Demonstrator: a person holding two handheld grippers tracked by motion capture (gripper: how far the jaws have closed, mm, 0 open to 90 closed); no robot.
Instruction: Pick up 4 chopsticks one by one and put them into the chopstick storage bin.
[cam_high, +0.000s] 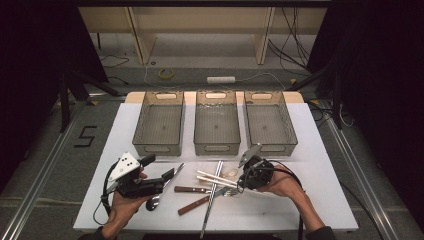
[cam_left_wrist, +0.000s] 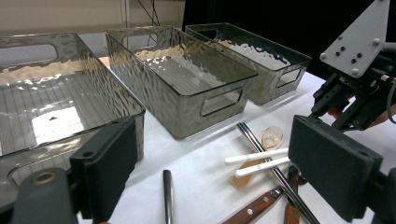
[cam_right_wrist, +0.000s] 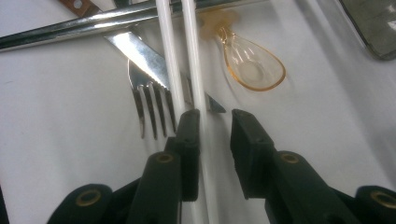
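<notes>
Two white chopsticks (cam_right_wrist: 184, 60) by the right gripper (cam_right_wrist: 215, 123)
One lies between its jaws, unclamped; left gripper (cam_left_wrist: 210, 168) jaws apart, near table's (cam_high: 325, 200) front edge.

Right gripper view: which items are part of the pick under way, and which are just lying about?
In the job:
- right gripper, jaws narrowed, a gap still on one side
- white chopsticks, one between the jaws

Lying about:
- fork
- knife blade
- amber plastic spoon
- three empty bins
- left gripper, open, idle

black "5" marked on floor (cam_high: 86, 136), left of table
</notes>
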